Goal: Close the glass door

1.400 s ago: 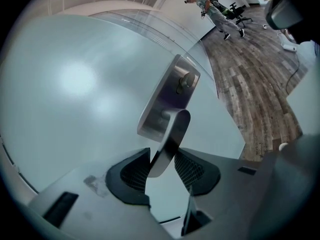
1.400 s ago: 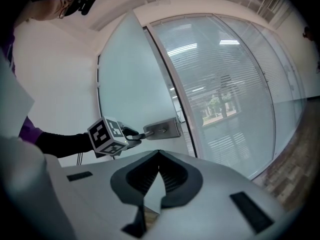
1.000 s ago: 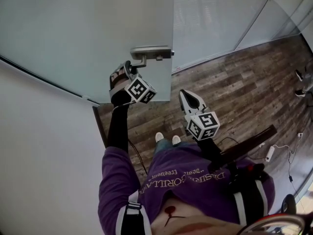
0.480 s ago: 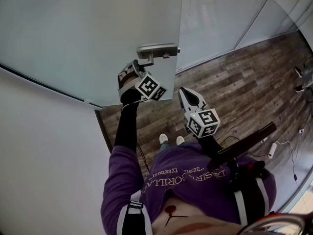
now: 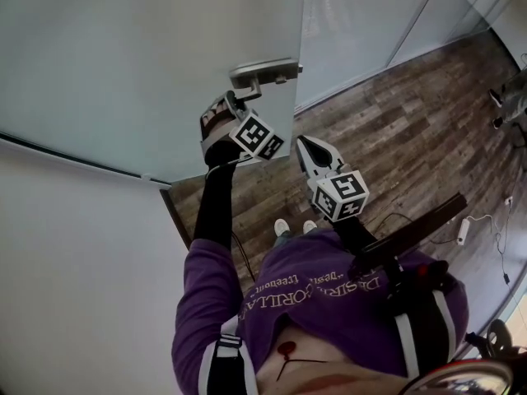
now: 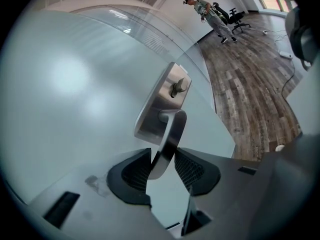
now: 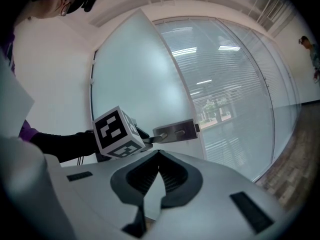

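Observation:
The frosted glass door (image 5: 148, 64) stands ajar, with its free edge near the middle of the head view. On that edge a metal plate (image 5: 263, 71) carries a lever handle (image 6: 170, 136). My left gripper (image 5: 234, 101) is raised to the handle. In the left gripper view its jaws (image 6: 162, 165) are shut on the lever, one pad on each side. My right gripper (image 5: 303, 143) hangs lower and to the right, apart from the door. Its jaws are shut with nothing between them, and in the right gripper view (image 7: 159, 156) it looks at the handle plate (image 7: 175, 131).
A fixed glass wall (image 5: 362, 23) with blinds stands right of the door. A white wall (image 5: 74, 253) is at the left. The wood floor (image 5: 412, 146) has a cable and power strip (image 5: 461, 230). Far off, a person (image 6: 210, 14) stands near office chairs (image 6: 235, 18).
The door's free edge and handle have shifted right and slightly up in the head view. My left gripper went with the handle, still shut on it. The right gripper barely moved.

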A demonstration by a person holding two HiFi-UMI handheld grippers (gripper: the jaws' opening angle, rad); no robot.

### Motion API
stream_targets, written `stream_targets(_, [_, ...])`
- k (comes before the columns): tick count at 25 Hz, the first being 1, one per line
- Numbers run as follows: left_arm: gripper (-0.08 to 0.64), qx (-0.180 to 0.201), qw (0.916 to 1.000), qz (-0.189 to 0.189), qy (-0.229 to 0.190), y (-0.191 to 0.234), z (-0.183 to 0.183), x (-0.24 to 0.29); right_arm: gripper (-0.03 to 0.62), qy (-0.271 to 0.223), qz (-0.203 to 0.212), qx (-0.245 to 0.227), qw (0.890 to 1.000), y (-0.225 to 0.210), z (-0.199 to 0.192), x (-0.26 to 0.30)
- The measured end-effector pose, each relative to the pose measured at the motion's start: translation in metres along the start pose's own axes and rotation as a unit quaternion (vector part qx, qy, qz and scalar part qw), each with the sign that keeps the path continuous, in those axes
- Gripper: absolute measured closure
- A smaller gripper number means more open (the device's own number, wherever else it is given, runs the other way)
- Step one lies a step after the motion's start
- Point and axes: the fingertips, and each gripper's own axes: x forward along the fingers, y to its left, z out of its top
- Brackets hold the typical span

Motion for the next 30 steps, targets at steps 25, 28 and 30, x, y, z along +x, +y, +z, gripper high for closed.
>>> stream_targets(25, [0.42, -0.009, 0.9999, 0.005, -0.011, 0.011, 0.007, 0.021, 0.595, 0.002, 0.017, -0.017, 1.0, -0.005, 0.0, 0.035])
stream_targets(28, [0.42, -0.01, 0.9999, 0.011, -0.005, 0.01, 0.004, 0.024, 0.595, 0.003, 0.029, -0.019, 0.999, -0.012, 0.001, 0.04])
stream_targets(30, [0.42, -0.013, 0.9999, 0.006, 0.006, 0.01, 0.002, 0.029, 0.596, 0.005, 0.032, -0.018, 0.999, -0.018, 0.0, 0.044])
